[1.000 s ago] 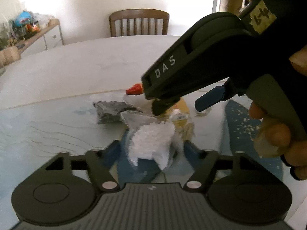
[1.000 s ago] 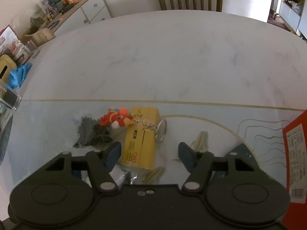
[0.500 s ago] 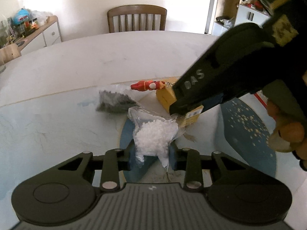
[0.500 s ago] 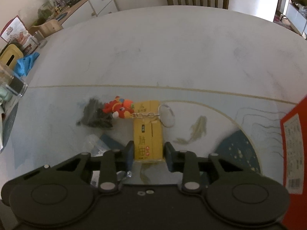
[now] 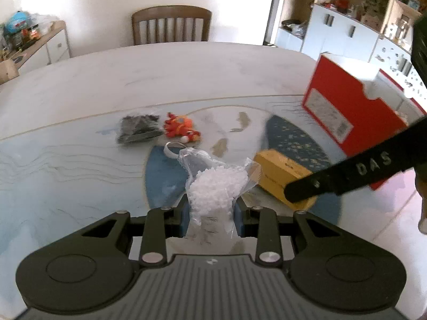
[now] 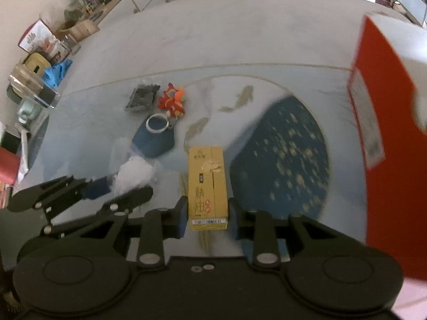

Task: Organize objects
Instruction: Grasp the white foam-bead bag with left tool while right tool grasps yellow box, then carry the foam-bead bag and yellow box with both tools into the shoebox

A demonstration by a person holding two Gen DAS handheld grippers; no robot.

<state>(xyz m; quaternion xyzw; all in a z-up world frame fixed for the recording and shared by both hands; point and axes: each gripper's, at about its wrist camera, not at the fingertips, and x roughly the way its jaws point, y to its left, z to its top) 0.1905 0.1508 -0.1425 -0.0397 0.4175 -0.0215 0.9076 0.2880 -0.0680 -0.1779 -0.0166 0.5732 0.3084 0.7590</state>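
Observation:
My left gripper (image 5: 212, 220) is shut on a clear bag of white pellets (image 5: 216, 189) and holds it above the table; it also shows in the right wrist view (image 6: 134, 173). My right gripper (image 6: 207, 217) is shut on a yellow carton (image 6: 207, 184), lifted off the table; the carton shows in the left wrist view (image 5: 283, 173). A dark bag (image 5: 137, 129), an orange plush keychain (image 5: 180, 129) and its white ring (image 6: 157, 123) lie on the patterned mat. A red box (image 5: 352, 112) stands at the right.
The round white table (image 5: 186, 69) carries a blue patterned mat (image 6: 280, 149). A wooden chair (image 5: 170, 25) stands at the far side. A cluttered sideboard (image 6: 88, 24) and a clear container (image 6: 34, 88) are at the left. White cabinets (image 5: 347, 29) are at the right.
Both grippers closed on their objects and lifted them. The yellow carton has moved right and nearer, away from the keychain. The keychain now lies free with its ring beside it.

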